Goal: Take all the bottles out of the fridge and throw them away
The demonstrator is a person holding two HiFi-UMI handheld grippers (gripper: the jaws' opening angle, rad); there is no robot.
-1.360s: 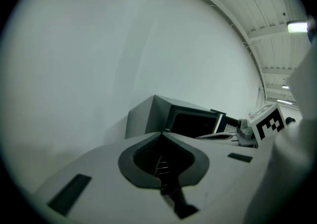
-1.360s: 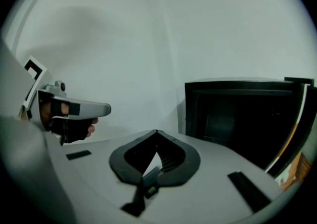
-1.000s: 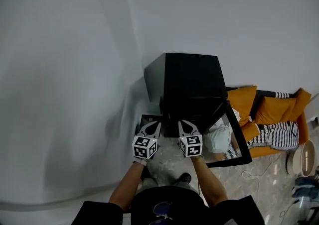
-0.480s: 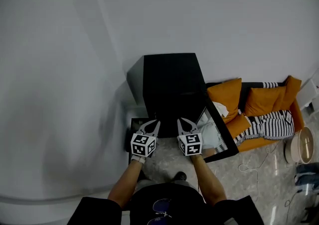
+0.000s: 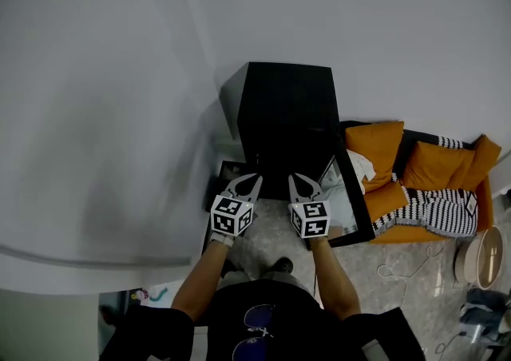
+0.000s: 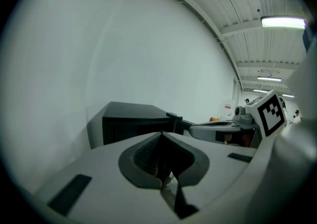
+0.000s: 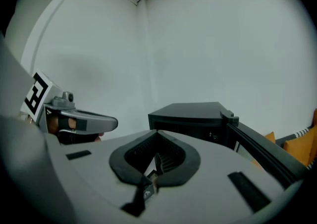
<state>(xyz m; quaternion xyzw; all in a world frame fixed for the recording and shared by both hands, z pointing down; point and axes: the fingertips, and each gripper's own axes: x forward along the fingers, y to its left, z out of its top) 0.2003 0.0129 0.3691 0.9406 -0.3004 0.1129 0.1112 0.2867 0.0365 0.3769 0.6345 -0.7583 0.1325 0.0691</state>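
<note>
Facing a black fridge set against the far wall, its glass door swinging open to the right, the inside showing too dark to tell where any bottles are. Holding the left tongs and the right tongs side by side just near of the fridge opening, both clenched and grasping nothing. Standing on a pale speckled floor, with an orange sofa carrying striped cushions to the right and a round basket further right.
</note>
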